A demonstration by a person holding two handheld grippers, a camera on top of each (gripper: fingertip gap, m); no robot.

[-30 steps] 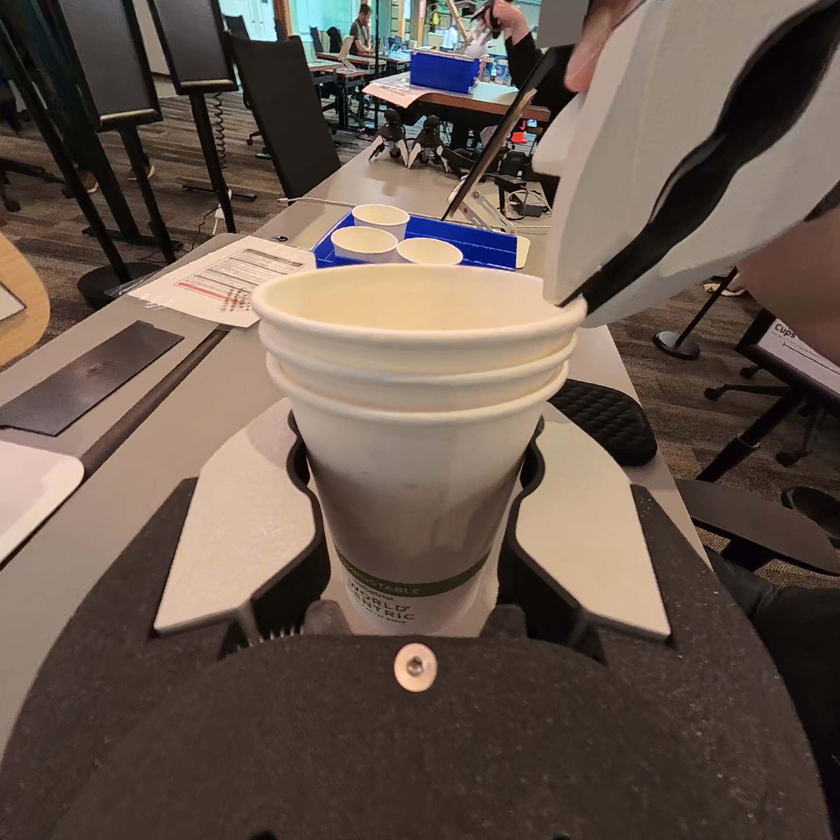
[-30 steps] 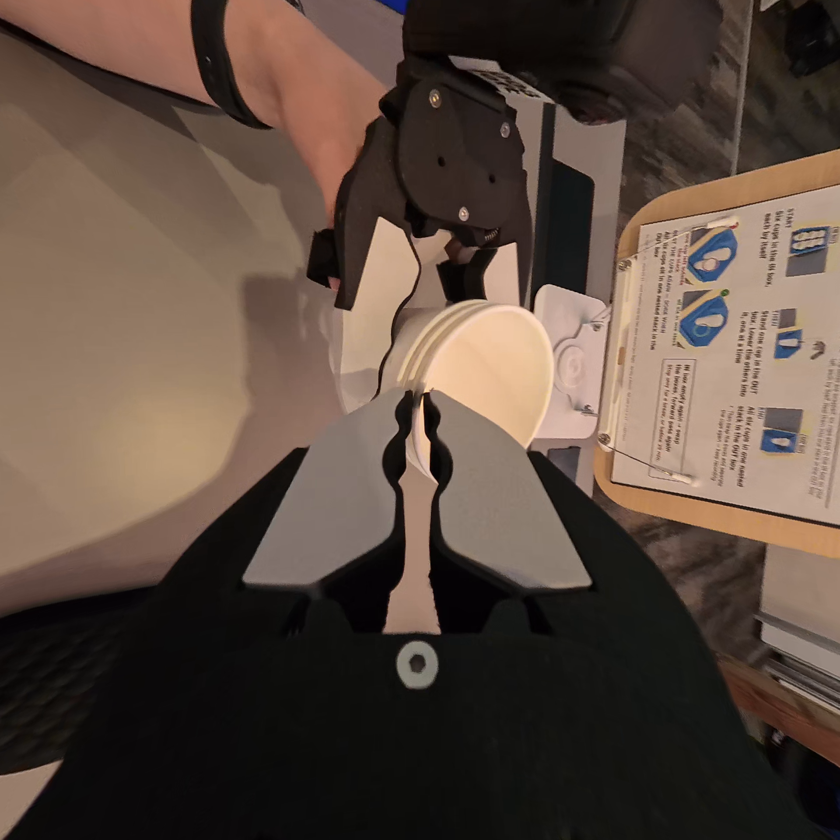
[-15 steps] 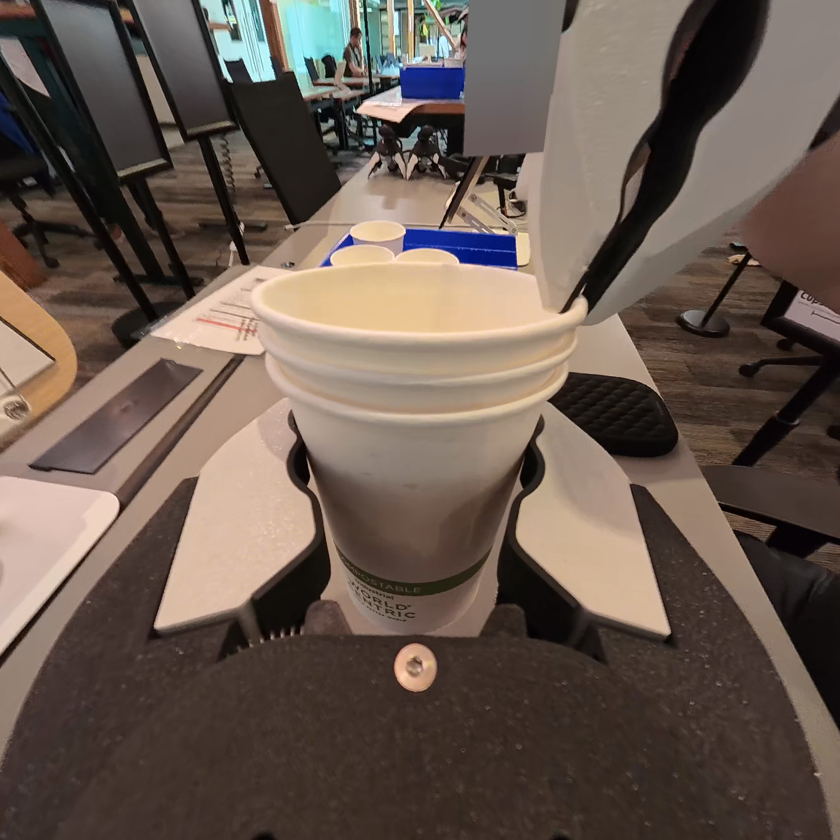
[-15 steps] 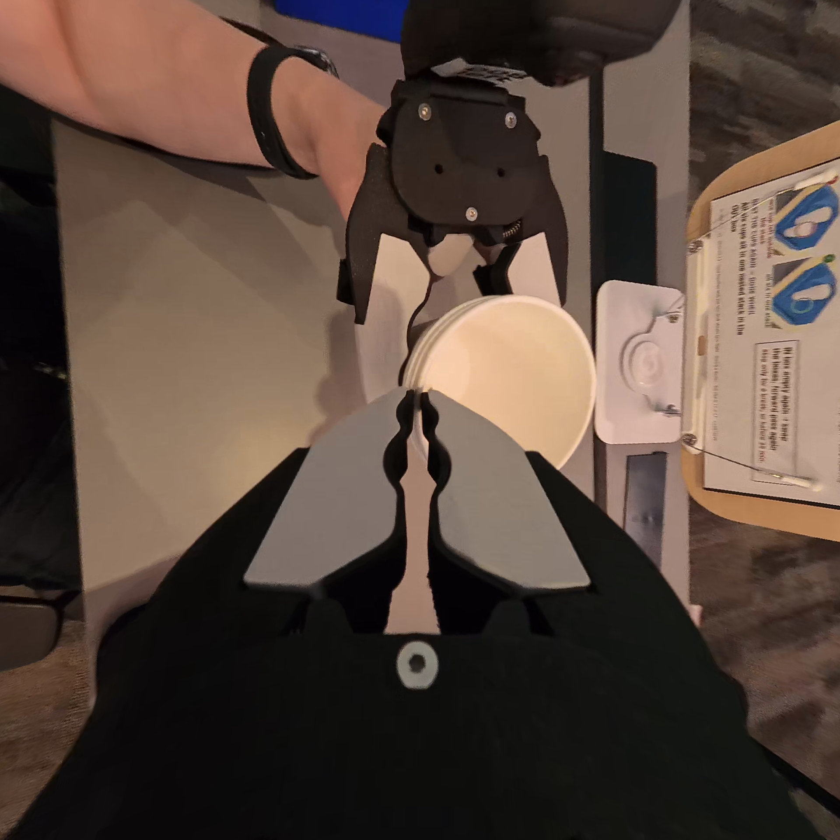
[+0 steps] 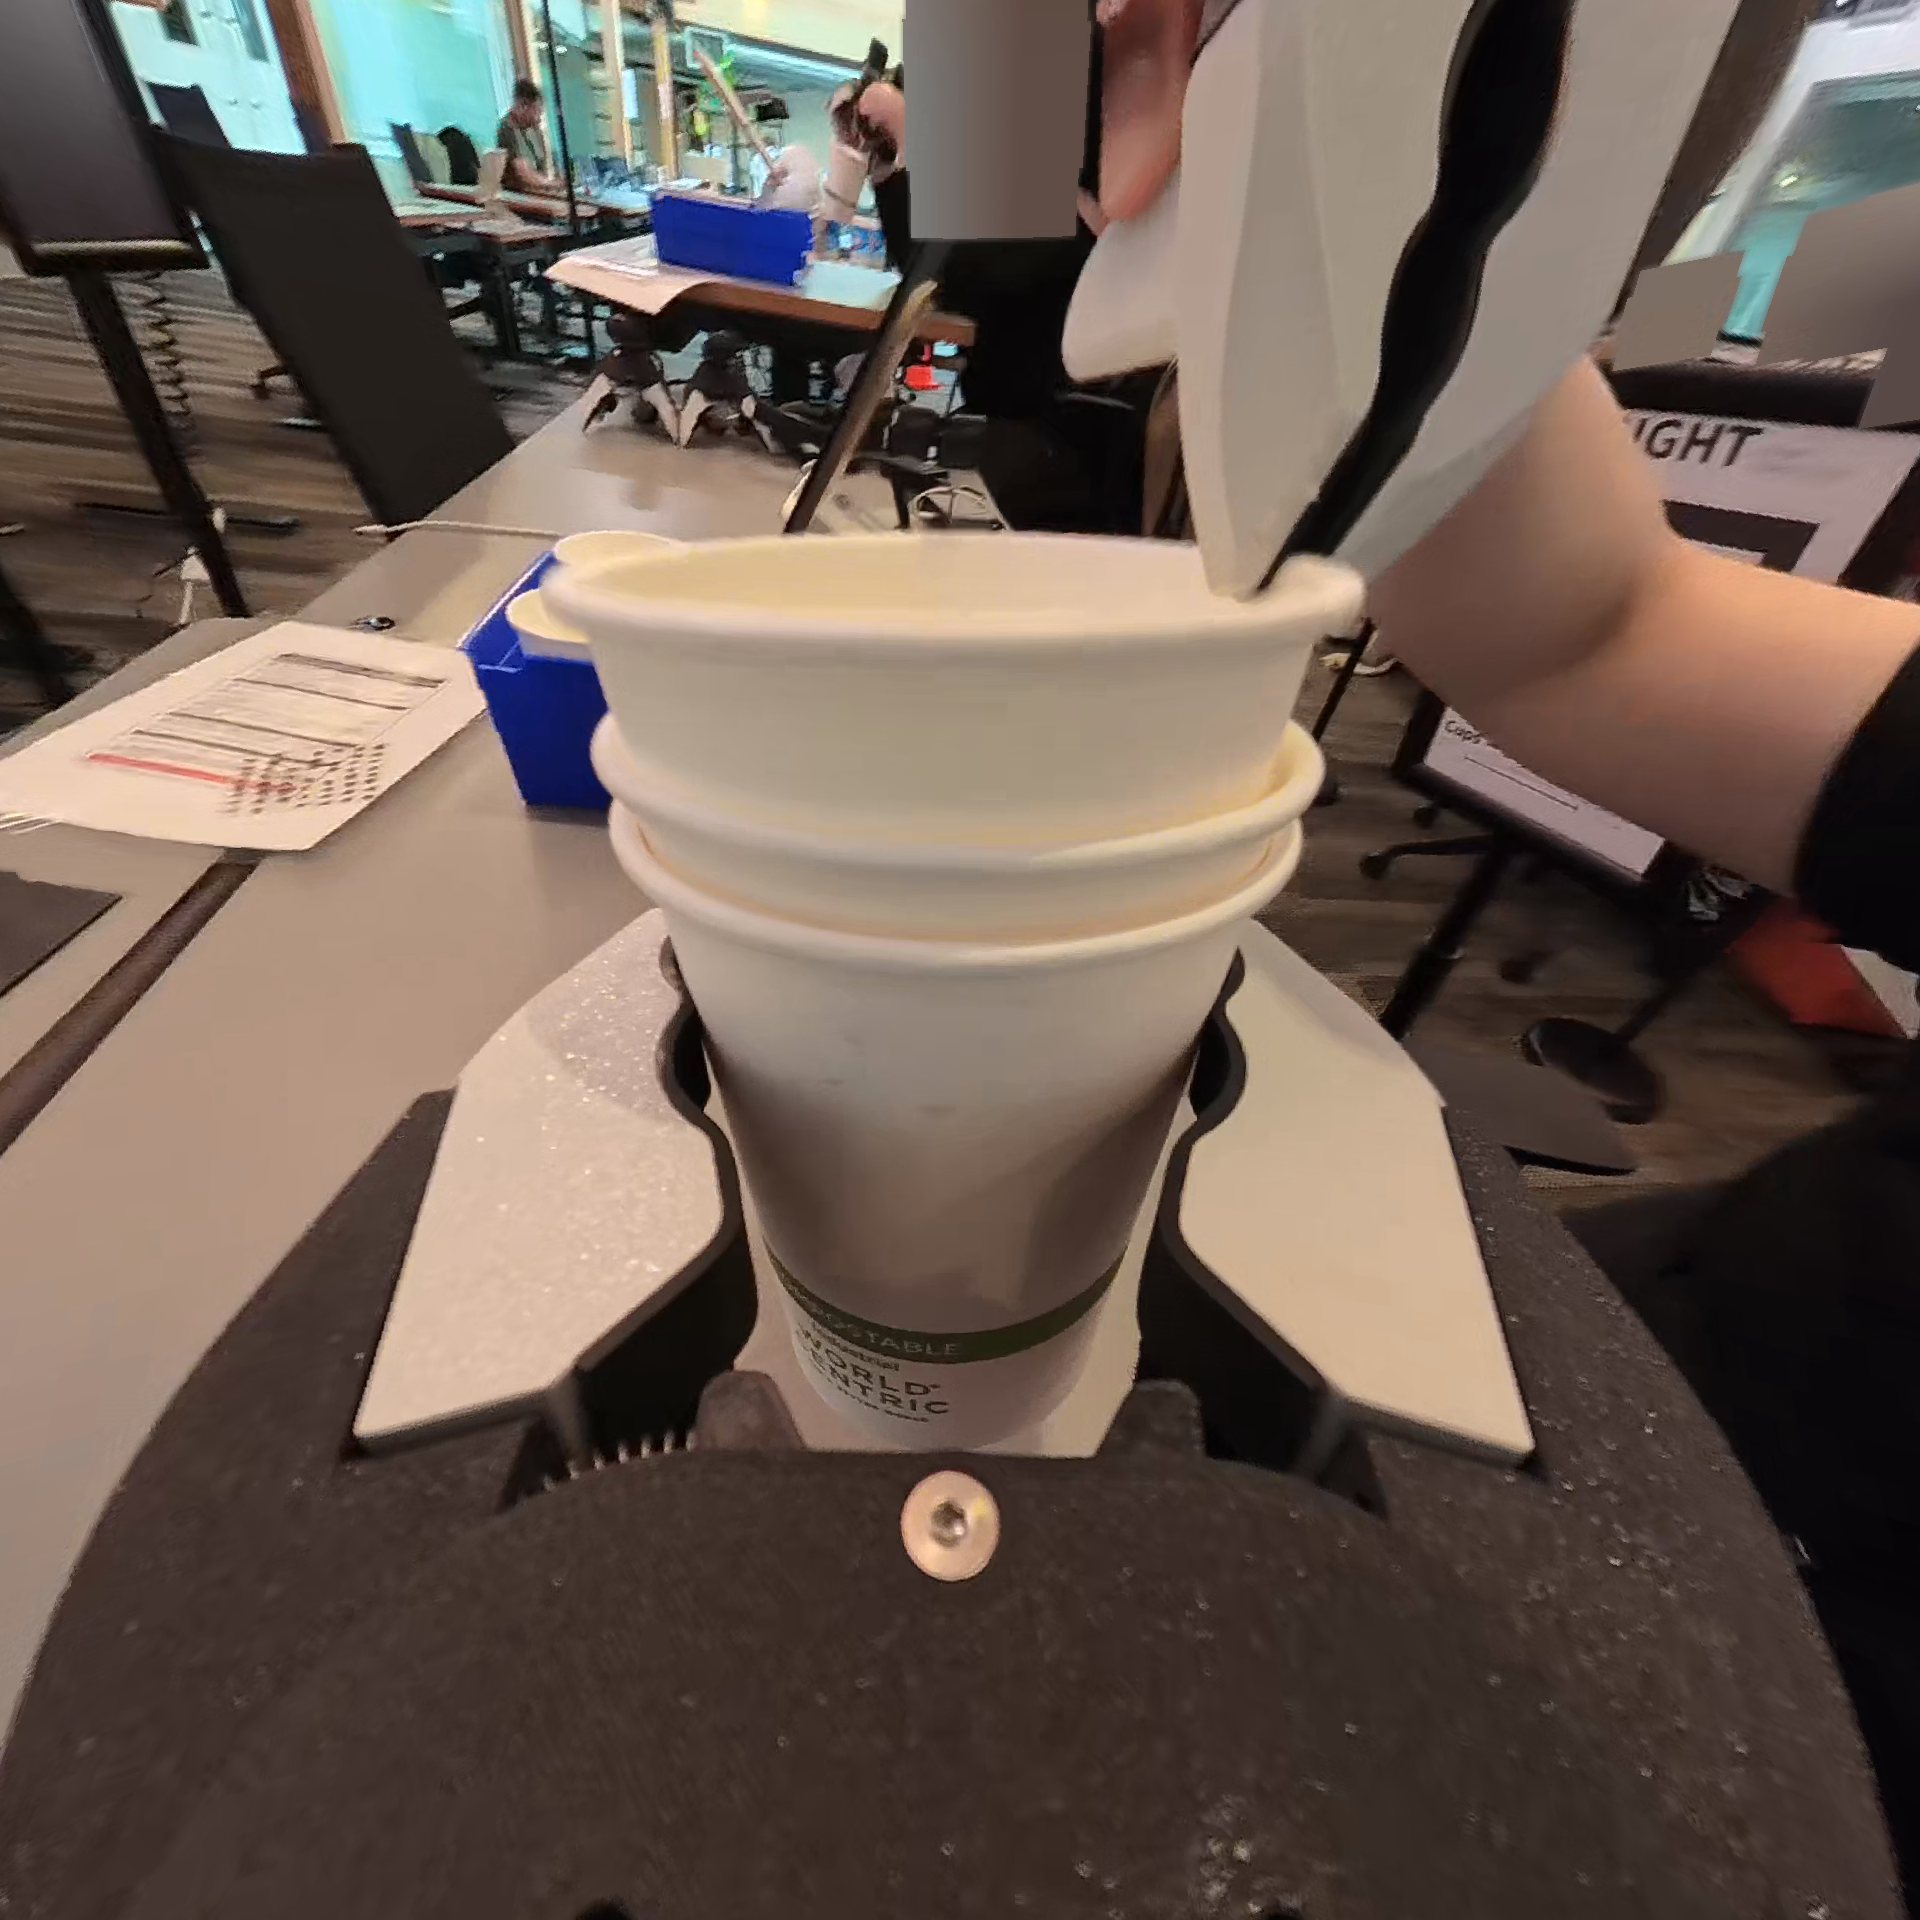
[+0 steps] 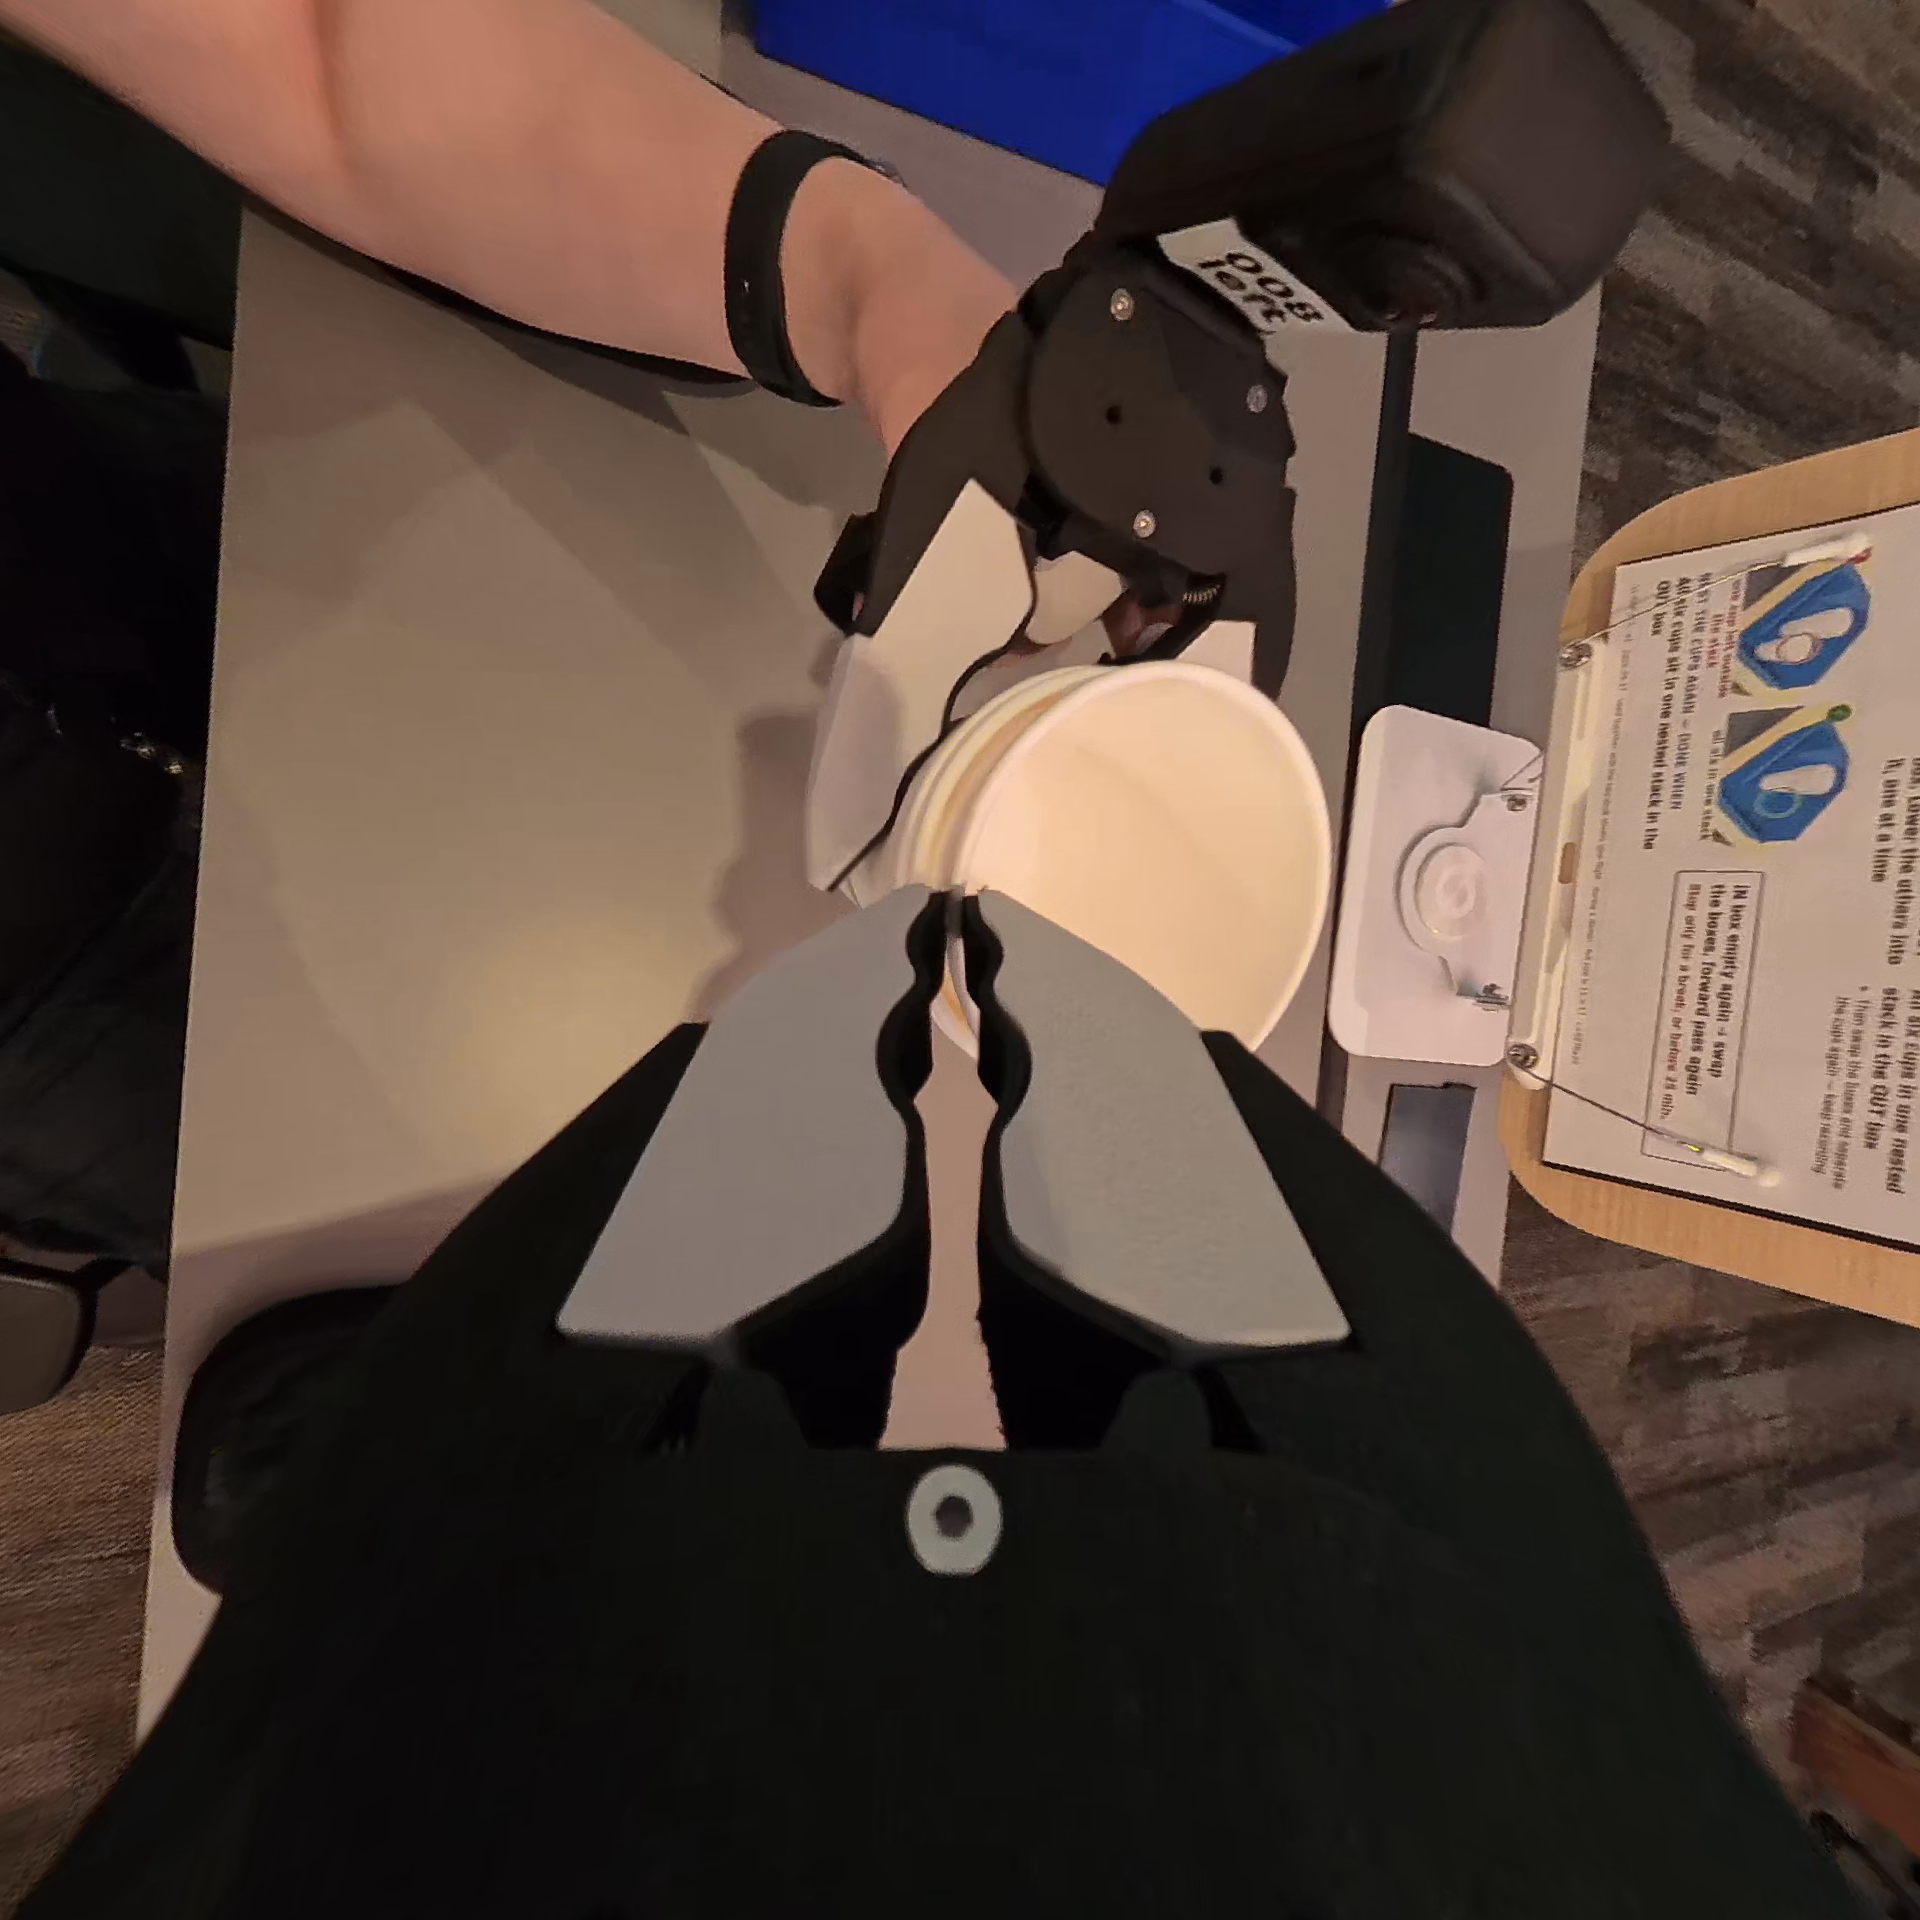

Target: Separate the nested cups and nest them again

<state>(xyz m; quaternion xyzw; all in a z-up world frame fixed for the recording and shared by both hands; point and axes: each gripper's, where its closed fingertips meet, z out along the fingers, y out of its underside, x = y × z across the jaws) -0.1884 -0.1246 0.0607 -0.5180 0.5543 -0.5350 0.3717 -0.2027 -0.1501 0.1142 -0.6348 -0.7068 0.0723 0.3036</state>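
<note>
Three nested cups (image 5: 951, 1039) sit clamped in our left gripper (image 5: 951, 1132) above the table (image 6: 468, 831); our right gripper (image 6: 958, 914) pinches the top cup (image 5: 935, 686) by its rim (partly raised), so we should pull straight up, avoiding tilt.

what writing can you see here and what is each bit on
I don't quote writing; this is what bears it.
Outer white paper cup: green band and dark print near its base.
White printed sheet on the grey table: blurred.
Laminated instruction sheet on the wooden board: text, blue pictures.
White sticker on the black left tool: short print.
Black-and-white sign: partly hidden.
</note>
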